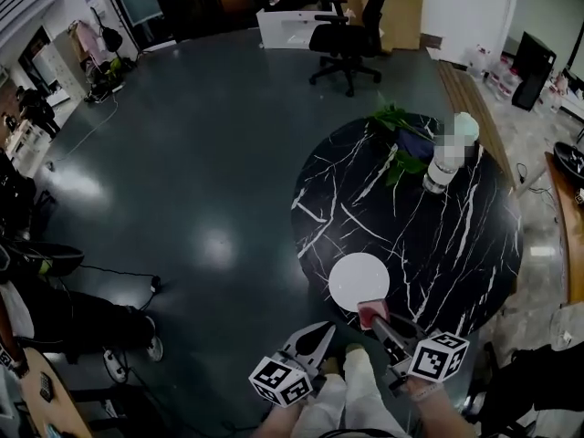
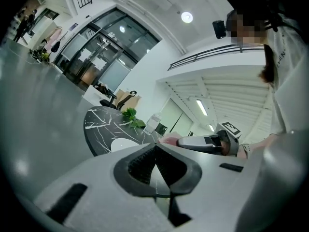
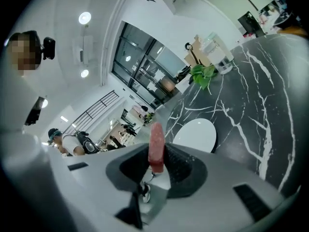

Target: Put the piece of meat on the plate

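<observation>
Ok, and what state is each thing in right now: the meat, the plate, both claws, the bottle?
right claw: shut on the piece of meat
left claw: shut, empty
piece of meat: held on edge, not yet on the plate
plate: empty, flat on the table
bottle: upright on the table

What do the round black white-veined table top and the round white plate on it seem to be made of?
The round black table top: polished marble or a marble-look slab, judging by white veins and glossy sheen. The round white plate: smooth, evenly white, perhaps glazed ceramic or plastic; the look leaves that open.
</observation>
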`<state>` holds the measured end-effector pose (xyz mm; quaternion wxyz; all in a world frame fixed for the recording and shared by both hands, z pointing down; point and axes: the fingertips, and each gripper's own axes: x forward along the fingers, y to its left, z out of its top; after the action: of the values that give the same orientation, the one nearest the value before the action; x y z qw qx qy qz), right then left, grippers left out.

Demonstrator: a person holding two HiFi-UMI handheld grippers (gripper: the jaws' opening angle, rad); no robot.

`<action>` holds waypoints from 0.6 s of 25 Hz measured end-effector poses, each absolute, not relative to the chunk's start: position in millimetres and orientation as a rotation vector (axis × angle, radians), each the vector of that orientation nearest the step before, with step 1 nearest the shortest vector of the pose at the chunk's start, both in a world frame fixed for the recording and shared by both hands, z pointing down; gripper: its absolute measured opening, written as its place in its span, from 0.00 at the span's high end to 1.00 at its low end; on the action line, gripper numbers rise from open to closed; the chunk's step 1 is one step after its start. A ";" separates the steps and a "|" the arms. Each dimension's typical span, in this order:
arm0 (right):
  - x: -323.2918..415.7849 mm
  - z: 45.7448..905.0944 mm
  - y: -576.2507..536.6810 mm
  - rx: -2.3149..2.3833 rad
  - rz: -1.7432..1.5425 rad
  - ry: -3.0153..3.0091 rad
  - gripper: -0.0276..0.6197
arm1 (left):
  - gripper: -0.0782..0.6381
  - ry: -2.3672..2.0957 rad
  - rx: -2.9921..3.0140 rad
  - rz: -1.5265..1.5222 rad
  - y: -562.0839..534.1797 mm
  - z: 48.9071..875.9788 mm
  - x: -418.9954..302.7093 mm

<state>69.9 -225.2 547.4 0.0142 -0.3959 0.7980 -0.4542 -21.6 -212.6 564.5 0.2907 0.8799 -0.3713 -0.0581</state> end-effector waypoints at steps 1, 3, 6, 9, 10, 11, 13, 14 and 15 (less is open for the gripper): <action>69.0 554.2 -234.0 -1.236 -1.428 2.492 0.82 | 0.88 -1.005 2.342 -0.154 -220.5 570.0 -22.3; 65.8 567.6 -250.3 -1.237 -1.464 2.508 0.82 | 0.88 -1.042 2.334 -0.150 -237.4 578.9 -24.3; 60.3 588.3 -269.8 -1.223 -1.545 2.538 0.82 | 0.88 -1.105 2.306 -0.167 -259.8 586.0 -26.7; 53.0 605.6 -285.2 -1.177 -1.622 2.565 0.82 | 0.88 -1.144 2.284 -0.183 -276.8 591.6 -28.2; 50.5 610.6 -288.7 -1.158 -1.648 2.569 0.82 | 0.88 -1.151 2.277 -0.185 -280.3 593.3 -28.8; 48.2 615.1 -291.1 -1.140 -1.676 2.570 0.82 | 0.88 -1.155 2.270 -0.187 -282.1 594.8 -29.3; 44.5 622.5 -293.6 -1.111 -1.728 2.574 0.82 | 0.88 -1.159 2.251 -0.187 -281.6 599.3 -30.3; 42.9 625.2 -294.7 -1.099 -1.747 2.583 0.82 | 0.88 -1.163 2.239 -0.185 -280.5 602.3 -31.2; 41.4 627.4 -296.0 -1.092 -1.758 2.598 0.82 | 0.88 -1.169 2.225 -0.183 -279.5 605.4 -32.4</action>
<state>41.4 -296.0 627.4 -0.0897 -0.3274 0.7791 -0.5271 -32.4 -279.5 605.4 0.3059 0.8406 -0.4417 -0.0691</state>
